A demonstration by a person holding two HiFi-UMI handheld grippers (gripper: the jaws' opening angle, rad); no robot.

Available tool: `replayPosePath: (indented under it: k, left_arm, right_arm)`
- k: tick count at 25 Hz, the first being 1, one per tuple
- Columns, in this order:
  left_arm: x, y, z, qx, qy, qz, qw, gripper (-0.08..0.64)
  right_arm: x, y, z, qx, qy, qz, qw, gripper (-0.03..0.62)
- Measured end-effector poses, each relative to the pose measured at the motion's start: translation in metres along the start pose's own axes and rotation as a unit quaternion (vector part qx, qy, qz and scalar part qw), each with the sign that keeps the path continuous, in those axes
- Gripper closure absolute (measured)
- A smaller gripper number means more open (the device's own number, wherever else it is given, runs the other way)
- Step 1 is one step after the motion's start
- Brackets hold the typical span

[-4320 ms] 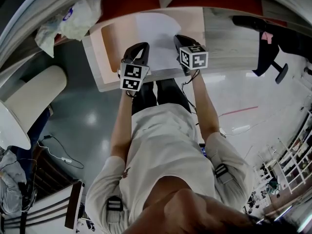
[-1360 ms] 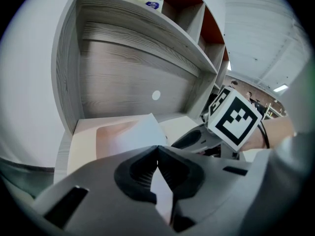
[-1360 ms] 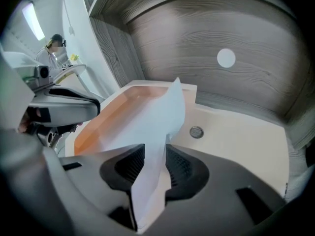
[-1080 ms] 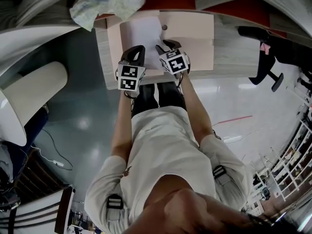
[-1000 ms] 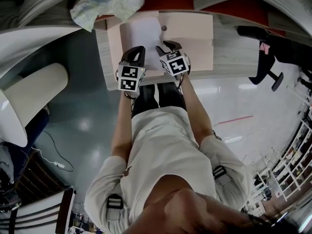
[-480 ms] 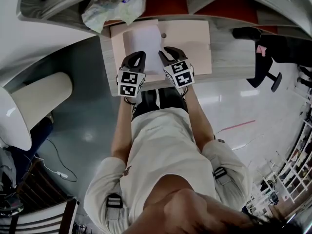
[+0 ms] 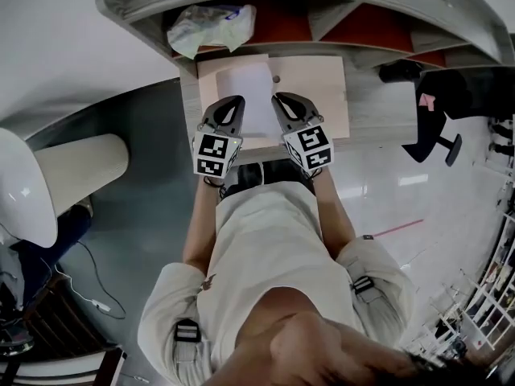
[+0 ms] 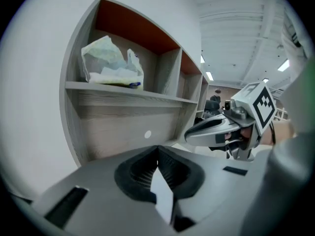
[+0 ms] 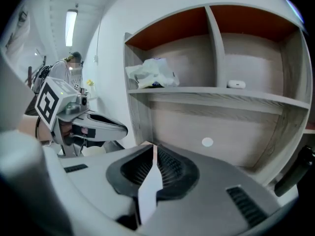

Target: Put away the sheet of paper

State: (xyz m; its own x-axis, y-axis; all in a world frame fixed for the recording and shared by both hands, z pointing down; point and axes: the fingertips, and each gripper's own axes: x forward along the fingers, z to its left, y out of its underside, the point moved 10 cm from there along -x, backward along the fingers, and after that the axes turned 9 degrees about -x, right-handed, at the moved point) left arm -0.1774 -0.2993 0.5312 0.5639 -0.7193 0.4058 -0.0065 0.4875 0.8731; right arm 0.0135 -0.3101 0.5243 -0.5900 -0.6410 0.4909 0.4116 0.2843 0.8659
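The paper (image 7: 251, 95) is held by its near edge over the left half of a tan folder (image 7: 315, 77), which is spread open on the desk (image 7: 378, 107). It is gripped at two places, well apart. This is judged to be done so that the thin sheet is kept taut and level and is not left to droop or twist from a single corner.

The left gripper (image 8: 157, 149) is clamped on the sheet, and the white edge is seen squeezed between its ribbed pads. The right gripper (image 9: 153, 149) has just been closing its jaws. The sheet is now caught between them, so both holds are made.

Both grippers are pointed toward the shelf (image 9: 216, 95) at the back of the desk. A crumpled bag (image 7: 211, 26) is stored in its left compartment. Because the near edge is the one held, the far edge is left free to be led in first. Whether the sheet is meant for the folder or the shelf cannot be told.
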Motion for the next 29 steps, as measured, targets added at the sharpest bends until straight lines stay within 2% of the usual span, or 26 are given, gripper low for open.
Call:
replayPosePath:
  k: [5, 14, 29]
  left_arm:
    - [-0.02, -0.01, -0.002, 0.01, 0.003, -0.019, 0.9998, 0.54]
    - [-0.044, -0.005, -0.002, 0.016, 0.004, -0.023, 0.9996, 0.54]
    - [-0.051, -0.01, -0.003, 0.02, 0.006, -0.033, 0.9992, 0.54]
  right_arm:
    - [-0.012, -0.014, 0.011, -0.011, 0.004, -0.015, 1.0, 0.571]
    - [-0.023, -0.02, 0.027, -0.02, 0.003, -0.021, 1.0, 0.572]
    - [-0.027, -0.026, 0.031, -0.026, 0.002, -0.027, 0.999, 0.572]
